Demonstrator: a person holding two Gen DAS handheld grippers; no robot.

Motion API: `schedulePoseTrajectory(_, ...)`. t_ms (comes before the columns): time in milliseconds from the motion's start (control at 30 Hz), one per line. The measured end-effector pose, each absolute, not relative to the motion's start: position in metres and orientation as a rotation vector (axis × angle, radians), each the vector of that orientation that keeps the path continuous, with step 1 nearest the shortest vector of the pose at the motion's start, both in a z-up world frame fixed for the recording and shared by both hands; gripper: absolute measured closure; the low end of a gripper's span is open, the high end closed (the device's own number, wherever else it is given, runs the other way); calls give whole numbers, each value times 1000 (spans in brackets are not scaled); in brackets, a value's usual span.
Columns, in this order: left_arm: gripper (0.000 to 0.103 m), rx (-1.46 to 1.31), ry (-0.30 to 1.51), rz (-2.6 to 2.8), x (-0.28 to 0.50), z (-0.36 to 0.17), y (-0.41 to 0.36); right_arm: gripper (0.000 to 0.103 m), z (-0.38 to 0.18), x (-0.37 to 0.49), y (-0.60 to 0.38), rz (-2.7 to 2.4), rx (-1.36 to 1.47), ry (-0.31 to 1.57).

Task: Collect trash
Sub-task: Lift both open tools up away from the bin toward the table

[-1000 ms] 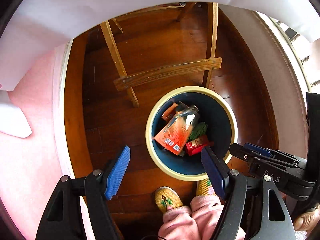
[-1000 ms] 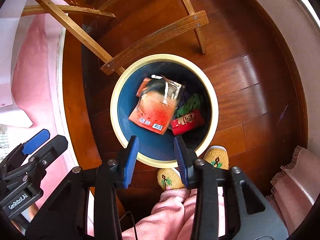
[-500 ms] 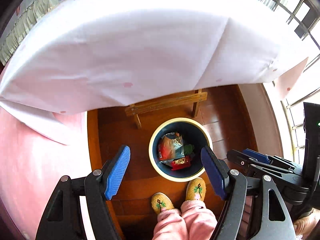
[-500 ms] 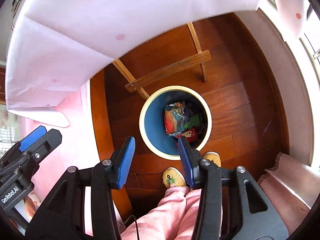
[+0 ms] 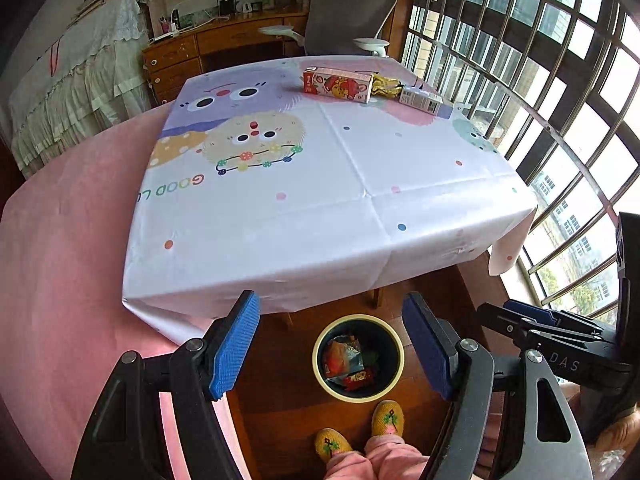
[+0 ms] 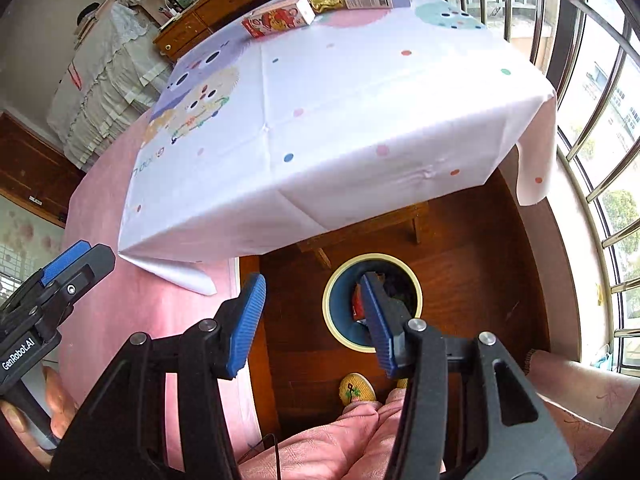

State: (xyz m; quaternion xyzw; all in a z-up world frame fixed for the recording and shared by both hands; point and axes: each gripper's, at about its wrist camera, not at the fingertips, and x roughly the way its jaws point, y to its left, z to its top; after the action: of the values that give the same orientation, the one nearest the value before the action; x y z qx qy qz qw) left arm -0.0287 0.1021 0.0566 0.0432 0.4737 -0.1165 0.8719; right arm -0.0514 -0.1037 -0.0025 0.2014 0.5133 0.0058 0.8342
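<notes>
Both tools are held above the floor at the near edge of the surface [image 5: 340, 184], which is draped in a white cloth printed with cartoon faces and coloured dots. The left tool [image 5: 332, 344] has its blue pads spread wide with nothing between them. The right tool [image 6: 316, 320] is likewise parted and empty, though with a narrower gap.

On the wooden floor just below the near edge stands a round bin [image 5: 358, 356] with a cream rim and dark blue inside. It already holds several wrappers [image 5: 344, 364], among them an orange-and-silver packet and a red one. In the right wrist view the right pad of the right tool covers part of the bin's opening. Two yellow embroidered slippers [image 5: 386, 418] and pink trouser legs [image 6: 340, 444] of the person show just near the bin.

Three pieces of trash lie in a row at the far right of the surface: a pink and red carton [image 5: 338, 85] on its side, a crumpled gold wrapper [image 5: 386, 87] touching its right end, and a small white and grey box [image 5: 420, 99] further right. All are well apart from both tools.

A pink covering [image 5: 68, 248] spreads on the left, and barred windows [image 5: 560, 80] run along the right.
</notes>
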Motion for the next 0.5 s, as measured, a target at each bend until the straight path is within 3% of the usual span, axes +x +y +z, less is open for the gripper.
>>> schedulePoseTrajectory(267, 28, 50, 890, -257, -18, 133, 113, 52, 98, -44, -107, 24, 369, 938)
schedulePoseTrajectory(500, 28, 78, 804, -210, 8, 174, 99, 49, 147, -11, -133, 3, 320, 855)
